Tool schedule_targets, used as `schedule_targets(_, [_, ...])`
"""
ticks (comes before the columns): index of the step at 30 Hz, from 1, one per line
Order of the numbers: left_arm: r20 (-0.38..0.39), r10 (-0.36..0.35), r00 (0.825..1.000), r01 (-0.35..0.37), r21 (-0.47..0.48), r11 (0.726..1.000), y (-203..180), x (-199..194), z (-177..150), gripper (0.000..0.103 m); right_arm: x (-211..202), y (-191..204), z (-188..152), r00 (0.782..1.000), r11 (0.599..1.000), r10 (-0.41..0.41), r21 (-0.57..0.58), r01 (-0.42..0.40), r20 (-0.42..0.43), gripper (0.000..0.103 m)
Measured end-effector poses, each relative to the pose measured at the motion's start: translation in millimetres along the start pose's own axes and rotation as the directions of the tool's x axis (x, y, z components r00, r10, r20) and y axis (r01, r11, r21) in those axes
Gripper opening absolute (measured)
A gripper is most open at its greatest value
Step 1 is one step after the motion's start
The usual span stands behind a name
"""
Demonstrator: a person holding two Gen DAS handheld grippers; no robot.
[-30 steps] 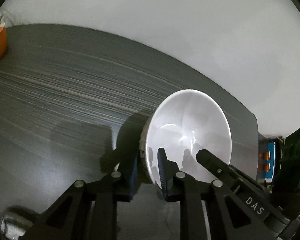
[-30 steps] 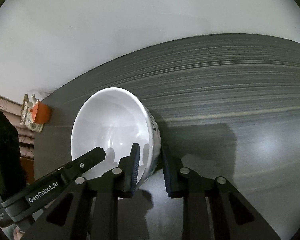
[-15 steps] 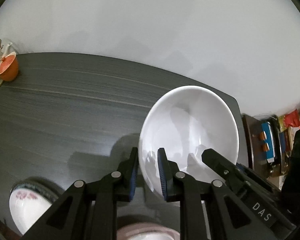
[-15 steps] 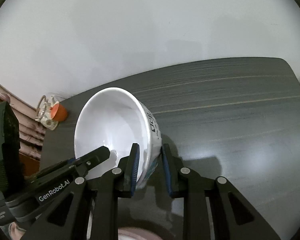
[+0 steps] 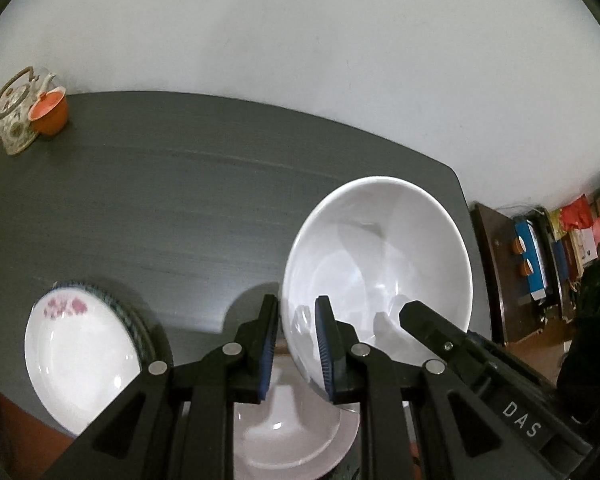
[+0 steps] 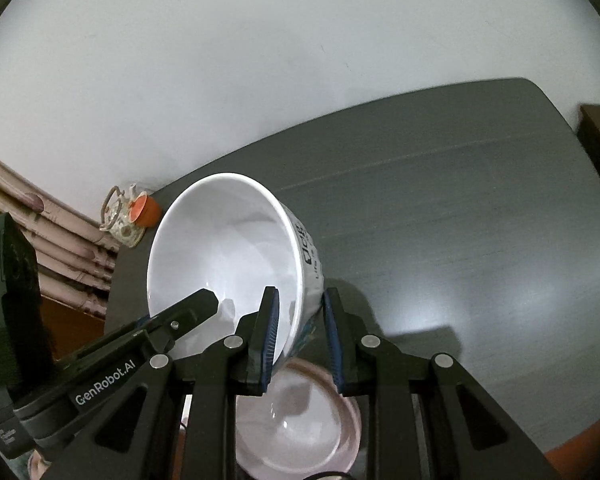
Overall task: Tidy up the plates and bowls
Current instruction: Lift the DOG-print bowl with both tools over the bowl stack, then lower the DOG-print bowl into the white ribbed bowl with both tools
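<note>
Grey worktop (image 5: 180,208): both grippers, left (image 5: 296,344) marked "GenRobot.AI", right (image 6: 298,340) marked "DAS", clamp white bowl (image 5: 380,256) rim, bowl lettering unreadable.

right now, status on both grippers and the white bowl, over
Left gripper and right gripper both shut on white bowl, opposite rims. Bowl lifted, tilted, over pink-rimmed bowl below. Flowered plate off to the left, not in the way.
</note>
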State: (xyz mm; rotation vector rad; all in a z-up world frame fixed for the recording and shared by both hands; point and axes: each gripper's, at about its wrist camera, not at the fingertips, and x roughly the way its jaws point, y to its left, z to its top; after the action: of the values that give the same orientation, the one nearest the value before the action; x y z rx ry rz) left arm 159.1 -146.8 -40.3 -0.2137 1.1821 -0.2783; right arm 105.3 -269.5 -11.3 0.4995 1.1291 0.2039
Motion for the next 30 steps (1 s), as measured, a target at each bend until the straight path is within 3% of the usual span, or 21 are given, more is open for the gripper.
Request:
schedule_targets(12, [-0.028,0.016,0.999,-0.016,0.010,1.000,13,-13,-55,0.019,0,20,-43,0.999,1.000,-0.017,0.003,0.017,-0.028,0.022])
schedule_targets(30, [-0.097,0.028,0.995,-0.029,-0.017,0.999,44,-10,-81,0.019,8,20,-87,0.996,0.999,-0.038,-0.005,0.038,-0.087,0.024])
